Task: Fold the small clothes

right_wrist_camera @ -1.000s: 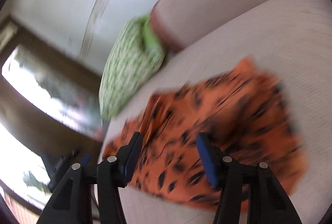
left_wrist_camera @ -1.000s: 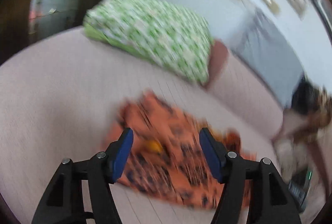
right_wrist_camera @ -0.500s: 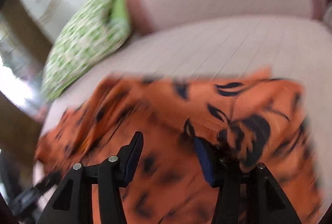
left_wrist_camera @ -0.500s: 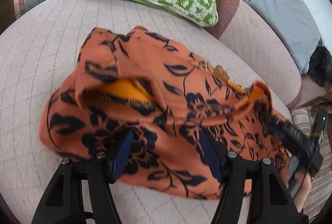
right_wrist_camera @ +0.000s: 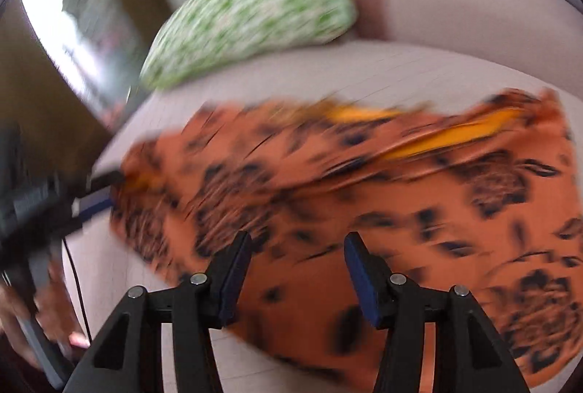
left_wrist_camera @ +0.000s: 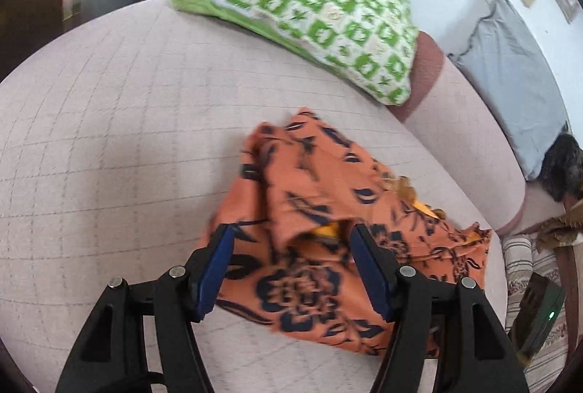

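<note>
Orange floral garment sits rumpled on the sofa seat, part doubled over itself, yellow lining showing at an opening near the middle. Looks like an early fold or still unsorted; edges aren't lined up.

Left gripper hangs over the near edge of the cloth, jaws spread, nothing between them. My read: it's lined up to take the near hem or the loose flap. Right gripper is also spread and empty, above the garment's long edge from the other side. Right view is motion-blurred, so I can't tell if a fingertip touches fabric.

Seat is pale quilted upholstery with a grid stitch, soft, so cloth will drag some. Green-and-white patterned pillow lies at the far end, well apart from the garment. Grey cushion leans on the backrest. Dark window frame behind the pillow, pale wall beyond.
</note>
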